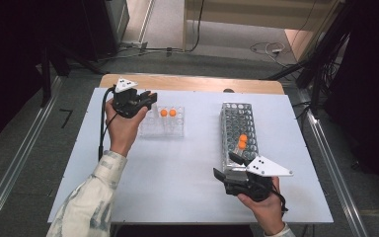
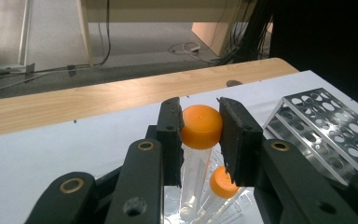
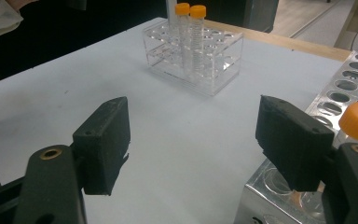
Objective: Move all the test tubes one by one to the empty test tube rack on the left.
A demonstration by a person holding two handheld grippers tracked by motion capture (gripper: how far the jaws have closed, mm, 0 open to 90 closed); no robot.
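Note:
My left gripper (image 2: 200, 112) is shut on the orange cap of a clear tube (image 2: 193, 163), which hangs upright over the clear plastic rack (image 1: 150, 129). In the high view this gripper (image 1: 149, 99) is at the rack's far left corner. Two more orange-capped tubes (image 1: 168, 112) stand in that rack, and one of them (image 2: 223, 183) sits just below my jaws. My right gripper (image 1: 225, 170) stands open at the near end of the metal rack (image 1: 237, 118), with nothing between its jaws (image 3: 198, 140). Two orange-capped tubes (image 1: 242, 141) stand in the metal rack.
The racks sit on a white sheet (image 1: 187, 168) over a wooden table (image 1: 187, 81). Ahead of my right gripper is the clear rack (image 3: 214, 60), with the metal rack (image 3: 354, 79) at its right. Cables lie on the floor beyond the table's far edge.

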